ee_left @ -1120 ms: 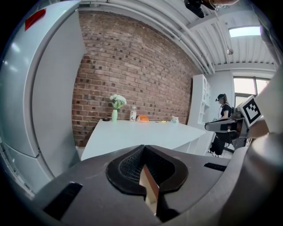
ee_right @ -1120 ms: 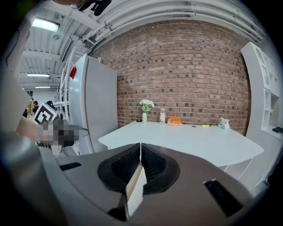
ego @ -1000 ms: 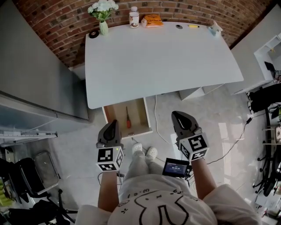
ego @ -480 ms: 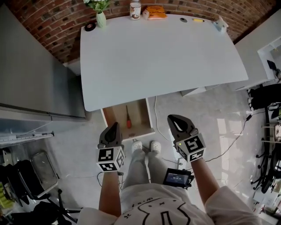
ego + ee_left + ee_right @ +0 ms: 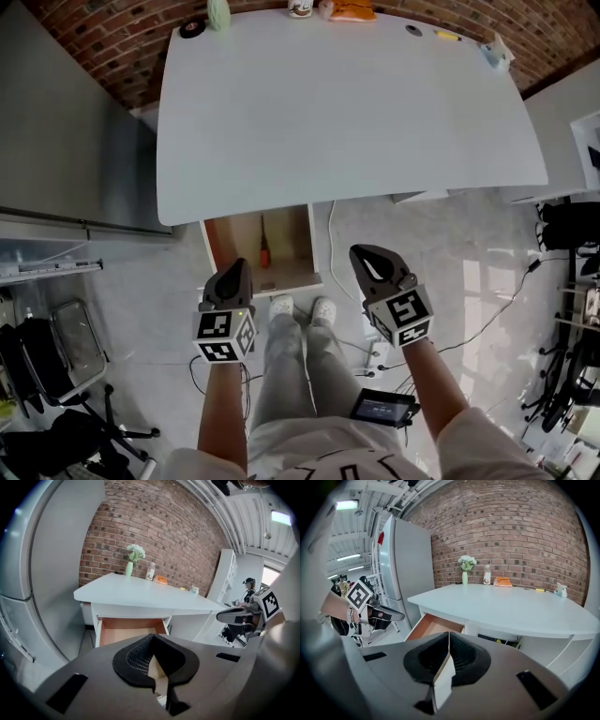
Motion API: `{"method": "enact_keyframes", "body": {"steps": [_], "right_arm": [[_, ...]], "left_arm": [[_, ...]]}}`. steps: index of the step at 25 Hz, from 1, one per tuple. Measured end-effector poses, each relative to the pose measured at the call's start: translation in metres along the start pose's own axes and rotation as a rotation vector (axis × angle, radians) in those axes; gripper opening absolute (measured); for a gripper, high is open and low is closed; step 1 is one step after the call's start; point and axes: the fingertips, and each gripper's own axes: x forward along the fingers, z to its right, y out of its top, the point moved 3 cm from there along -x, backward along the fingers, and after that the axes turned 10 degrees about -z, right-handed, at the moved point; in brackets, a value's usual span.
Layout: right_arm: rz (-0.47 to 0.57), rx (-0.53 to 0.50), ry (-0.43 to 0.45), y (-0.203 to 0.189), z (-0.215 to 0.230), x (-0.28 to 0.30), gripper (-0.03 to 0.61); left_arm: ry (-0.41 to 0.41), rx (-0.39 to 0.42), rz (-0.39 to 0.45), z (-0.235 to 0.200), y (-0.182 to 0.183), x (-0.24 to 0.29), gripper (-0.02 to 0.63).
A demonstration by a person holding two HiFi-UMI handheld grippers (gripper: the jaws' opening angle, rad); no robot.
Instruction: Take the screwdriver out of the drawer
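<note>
Below the near edge of the table [image 5: 347, 103], at lower centre-left of the head view, the drawer [image 5: 286, 278] stands open. The screwdriver [image 5: 263, 248] lies on its floor at about mid-width, its red handle toward the drawer front and its shaft pointing back under the tabletop.

The left gripper [image 5: 243, 264] hangs just in front of the drawer front with its fingers pressed together and nothing between them. The right gripper [image 5: 359, 251] is off to the right above the floor, likewise closed and empty.

The likeliest slip is reaching in with the fingers unopened. A closed tip would only nudge the tool, and it could roll toward a wall or slide back beneath the table, where it is harder to see. The tabletop overhangs the rear of the drawer, so a steep reach may knock that edge. Because the screwdriver lies flat, the fingers may scrape the drawer floor. They may also pinch only the thin shaft, letting the heavier handle swing and drop.
</note>
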Motion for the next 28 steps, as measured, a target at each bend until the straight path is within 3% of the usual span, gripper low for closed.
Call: {"method": "enact_keyframes", "body": {"steps": [8,17,27,28], "right_arm": [[-0.014,0.051,-0.009,-0.048,0.024,0.027,0.021],[-0.064,0.074,-0.008,-0.094,0.035,0.072,0.021],[-0.126,0.172,0.014,-0.120,0.050,0.115,0.021],[-0.130,0.196,0.006,-0.124,0.053,0.118,0.021]], "left_arm": [[-0.010,0.035,-0.063,0.008,-0.033,0.048,0.012],[-0.020,0.067,-0.238,-0.001,-0.079,0.110,0.012],[0.002,-0.062,-0.371,-0.028,-0.093,0.156,0.016],[-0.016,-0.072,-0.386,-0.027,-0.093,0.160,0.061]]}}
